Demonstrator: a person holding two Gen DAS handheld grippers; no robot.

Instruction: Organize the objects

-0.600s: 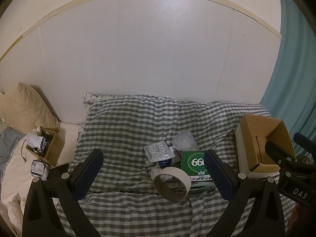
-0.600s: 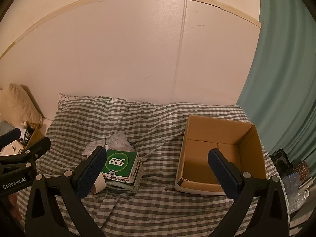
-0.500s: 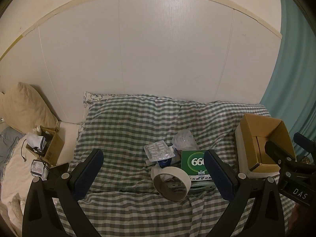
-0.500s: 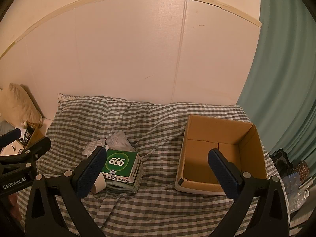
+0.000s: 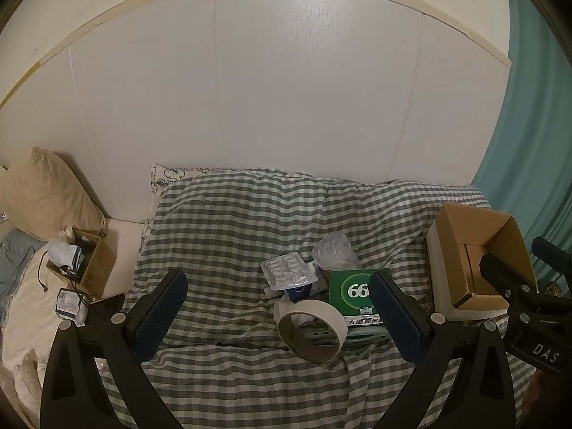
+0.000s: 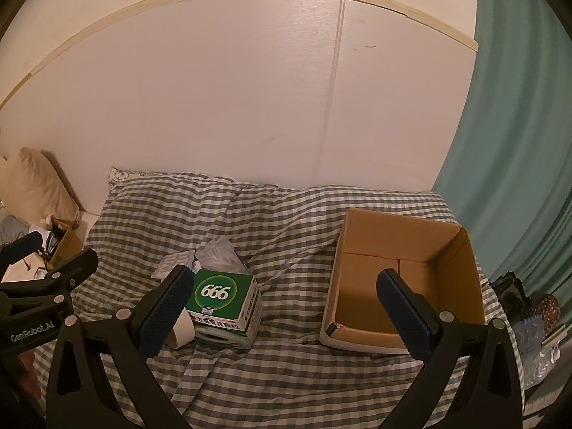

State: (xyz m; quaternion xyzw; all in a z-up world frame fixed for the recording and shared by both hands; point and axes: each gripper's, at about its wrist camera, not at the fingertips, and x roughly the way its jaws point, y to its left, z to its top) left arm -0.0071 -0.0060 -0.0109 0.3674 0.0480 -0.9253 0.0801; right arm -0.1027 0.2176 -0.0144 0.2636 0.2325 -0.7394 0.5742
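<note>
— What's the scene on the bed with the grey-and-white checked cover (image 6: 286,368)?

— Nothing is packed yet, by the look of it. The open brown cardboard box (image 6: 461,279) sits at the right side of the bed, and what shows of its inside is bare. The things to sort lie in one cluster near the middle, well apart from it.

— What's in the cluster?

— A green carton printed "666" (image 6: 221,296) resting on a flat packet, a wide roll of beige tape (image 5: 310,329) lying on its side just beside the carton, a silver blister pack of tablets (image 5: 289,270) behind the roll, and a crumpled clear plastic bag (image 5: 334,252) behind the carton. A small blue item peeks out under the blister pack; I can't tell what it is.

— And the tongs?

— Both pairs hang above the bed, holding nothing. The left tongs (image 5: 277,307) are spread wide, framing the tape roll. The right tongs (image 6: 282,307) are spread too, one finger over the carton's edge, the other in front of the box.

— So how far along?

— I'd judge it barely begun: every item still to be lifted and placed in the box, the roll or carton the likeliest first pick.
</note>
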